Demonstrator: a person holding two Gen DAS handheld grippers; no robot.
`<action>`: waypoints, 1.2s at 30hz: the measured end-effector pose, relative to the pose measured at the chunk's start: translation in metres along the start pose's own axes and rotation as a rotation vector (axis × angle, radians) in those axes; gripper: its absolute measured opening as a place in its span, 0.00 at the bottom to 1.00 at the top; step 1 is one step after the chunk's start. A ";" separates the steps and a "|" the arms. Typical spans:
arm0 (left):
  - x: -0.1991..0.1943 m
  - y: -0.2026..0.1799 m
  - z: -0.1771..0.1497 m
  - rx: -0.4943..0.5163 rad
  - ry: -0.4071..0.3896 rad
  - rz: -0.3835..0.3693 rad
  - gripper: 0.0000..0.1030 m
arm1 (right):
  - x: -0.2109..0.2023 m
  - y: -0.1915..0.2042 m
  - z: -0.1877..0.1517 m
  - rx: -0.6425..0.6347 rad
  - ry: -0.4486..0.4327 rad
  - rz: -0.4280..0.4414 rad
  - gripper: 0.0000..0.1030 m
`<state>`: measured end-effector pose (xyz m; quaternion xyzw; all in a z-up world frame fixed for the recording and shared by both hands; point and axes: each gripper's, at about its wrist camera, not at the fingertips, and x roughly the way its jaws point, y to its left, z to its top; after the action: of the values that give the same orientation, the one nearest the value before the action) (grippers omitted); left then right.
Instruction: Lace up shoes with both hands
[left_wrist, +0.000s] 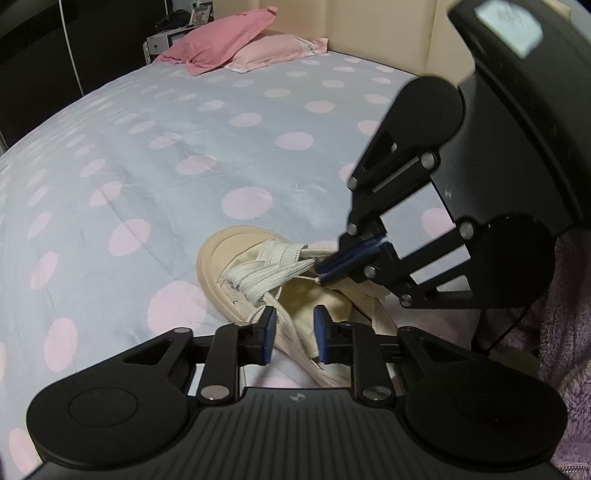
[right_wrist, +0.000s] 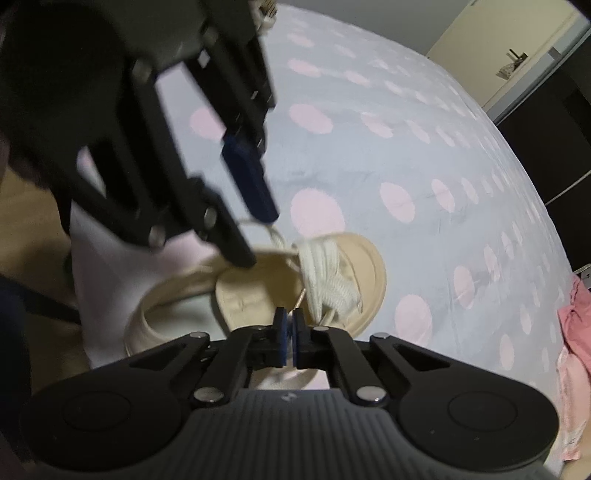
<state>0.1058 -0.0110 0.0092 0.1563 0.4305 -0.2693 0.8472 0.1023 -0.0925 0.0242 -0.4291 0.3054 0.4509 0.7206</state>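
My left tongs (left_wrist: 293, 332) sit low over the heel end of a cream canvas sneaker (left_wrist: 236, 258) that lies on the polka-dot bedspread (left_wrist: 147, 155), toe pointing away from me. Their blue pads stand a narrow gap apart, and a flat cream lace strand (left_wrist: 295, 343) runs through that gap; I cannot tell whether the pads actually press on it. Ahead of these tongs and to their right, my right tongs (left_wrist: 327, 271) come in from the side with their pads drawn together at the edge of the white lacing (left_wrist: 269, 266), where the crossed bands meet the eyelet row. From the right wrist camera, the right tongs (right_wrist: 290, 325) look all but closed, a thin sliver between the pads, and a slim lace tip (right_wrist: 300, 301) rises just beyond them; a firm pinch on it is not clear to me. The sneaker's open mouth lies directly in front of these tongs, the bunched lacing just beyond and to the right. Two pink pillows (left_wrist: 229, 40) rest far ahead of the left tongs, at the head of the bed.
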 end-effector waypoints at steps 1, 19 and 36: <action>0.000 0.000 0.000 0.002 0.002 0.001 0.13 | -0.002 -0.002 0.002 0.010 -0.014 0.005 0.03; -0.003 0.011 -0.005 -0.038 0.010 0.000 0.02 | 0.002 -0.003 0.016 0.004 -0.051 0.072 0.03; 0.003 0.003 -0.003 -0.007 0.003 -0.029 0.18 | -0.003 -0.006 0.010 0.022 -0.053 0.061 0.06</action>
<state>0.1067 -0.0077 0.0053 0.1473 0.4350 -0.2799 0.8431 0.1070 -0.0858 0.0330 -0.3997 0.3041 0.4804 0.7190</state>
